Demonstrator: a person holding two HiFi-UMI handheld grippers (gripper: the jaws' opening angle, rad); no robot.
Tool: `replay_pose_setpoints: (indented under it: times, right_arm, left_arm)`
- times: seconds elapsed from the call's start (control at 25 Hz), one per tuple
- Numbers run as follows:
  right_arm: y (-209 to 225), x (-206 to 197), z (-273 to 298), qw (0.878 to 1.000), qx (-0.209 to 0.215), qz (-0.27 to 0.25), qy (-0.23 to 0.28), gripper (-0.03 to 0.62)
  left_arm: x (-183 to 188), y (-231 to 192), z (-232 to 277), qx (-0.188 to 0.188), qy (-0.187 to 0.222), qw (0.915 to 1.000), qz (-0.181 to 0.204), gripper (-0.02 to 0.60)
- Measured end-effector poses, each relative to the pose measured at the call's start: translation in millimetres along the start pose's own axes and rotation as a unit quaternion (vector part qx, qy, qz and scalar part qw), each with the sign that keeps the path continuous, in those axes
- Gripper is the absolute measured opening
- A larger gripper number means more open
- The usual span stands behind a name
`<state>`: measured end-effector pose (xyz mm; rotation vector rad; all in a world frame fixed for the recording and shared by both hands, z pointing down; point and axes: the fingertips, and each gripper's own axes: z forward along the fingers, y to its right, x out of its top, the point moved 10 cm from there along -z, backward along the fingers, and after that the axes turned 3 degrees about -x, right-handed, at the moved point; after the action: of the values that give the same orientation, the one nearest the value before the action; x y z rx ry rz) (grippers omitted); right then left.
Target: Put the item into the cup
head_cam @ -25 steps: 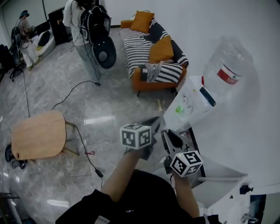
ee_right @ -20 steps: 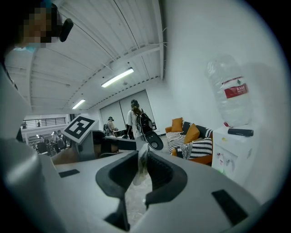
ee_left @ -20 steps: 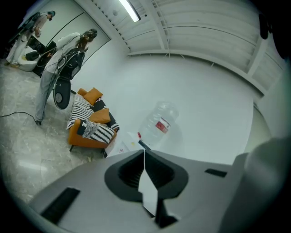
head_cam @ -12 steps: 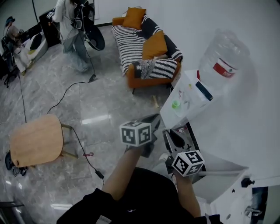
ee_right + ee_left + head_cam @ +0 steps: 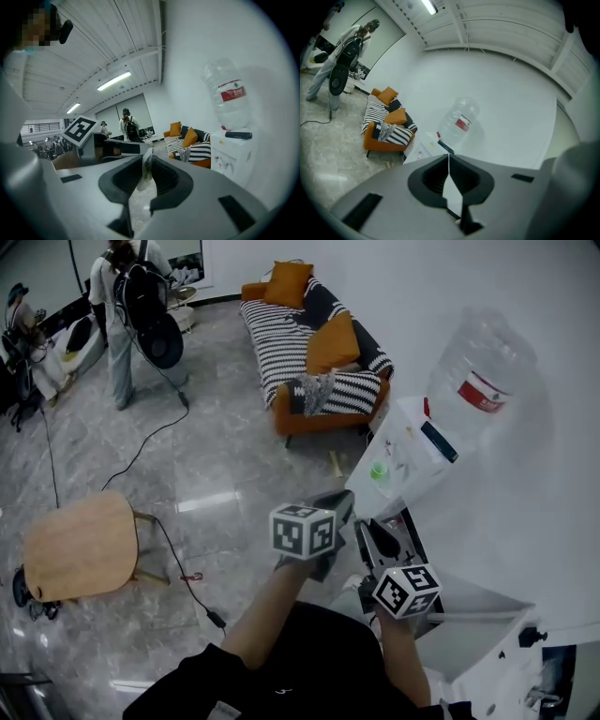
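The right gripper (image 5: 146, 165) and left gripper (image 5: 449, 159) have edged slightly toward the water dispenser (image 5: 405, 454) at 2 o'clock; the person with the backpack (image 5: 127, 310) has walked off to 11 o'clock. The right gripper is clamped on a pale crumpled scrap (image 5: 143, 180), likely the item; the left is closed on nothing. No cup shows, so the drop seems some way off

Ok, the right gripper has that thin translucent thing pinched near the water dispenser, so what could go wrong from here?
1. The thin translucent item looks flimsy in the shut right gripper; it might slip out on a quick move.
2. No cup shows in any view, so the target must be found before letting go.
3. The left gripper, shut and empty, sits close beside the right one; the two could knock together.
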<state>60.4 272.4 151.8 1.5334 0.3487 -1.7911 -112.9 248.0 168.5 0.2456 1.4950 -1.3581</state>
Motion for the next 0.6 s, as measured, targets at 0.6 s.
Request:
replay_pose_setpoints:
  times: [0.6]
  right_arm:
    - [-1,6,7,1.0,-0.01,-0.007,-0.001,0.067]
  left_arm:
    - [3,-8,-7,0.011,0.004,0.9999,-0.003,0.014]
